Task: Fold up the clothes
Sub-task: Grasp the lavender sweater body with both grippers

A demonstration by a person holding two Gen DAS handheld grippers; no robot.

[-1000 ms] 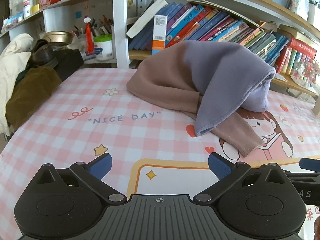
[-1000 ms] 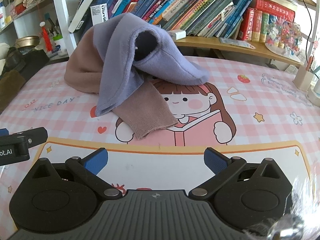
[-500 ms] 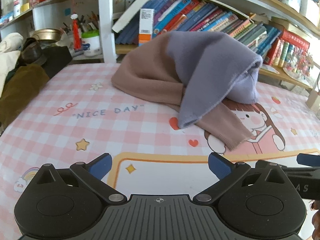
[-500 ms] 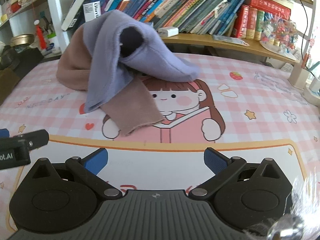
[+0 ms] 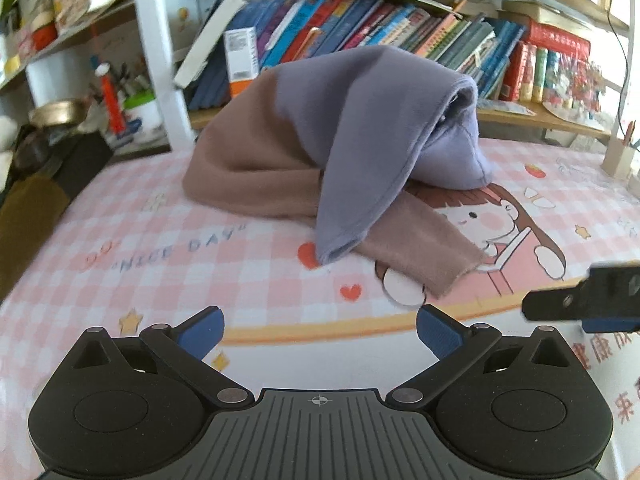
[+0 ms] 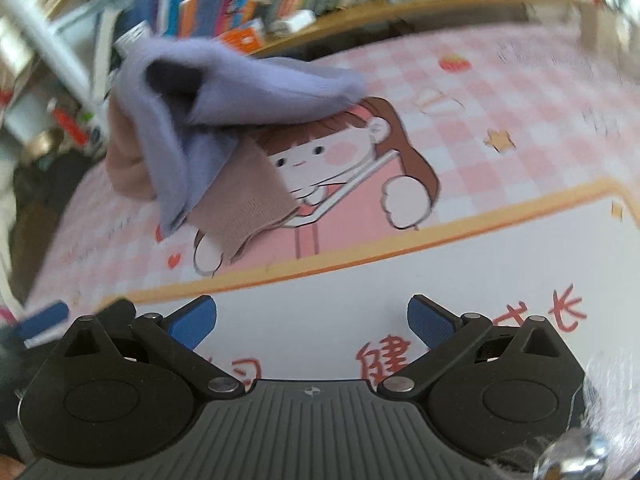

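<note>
On the bench (image 5: 120, 248), the brown-and-lilac sweater (image 5: 340, 152) lies heaped, unfolded; left tool (image 5: 320, 330) and right tool (image 6: 312, 320) gape wide, empty.

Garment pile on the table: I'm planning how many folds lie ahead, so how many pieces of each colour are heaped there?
Purple garment: 1
Brown garment: 1
Total: 2, if the two colours are separate pieces; the heap hides whether they join.
</note>
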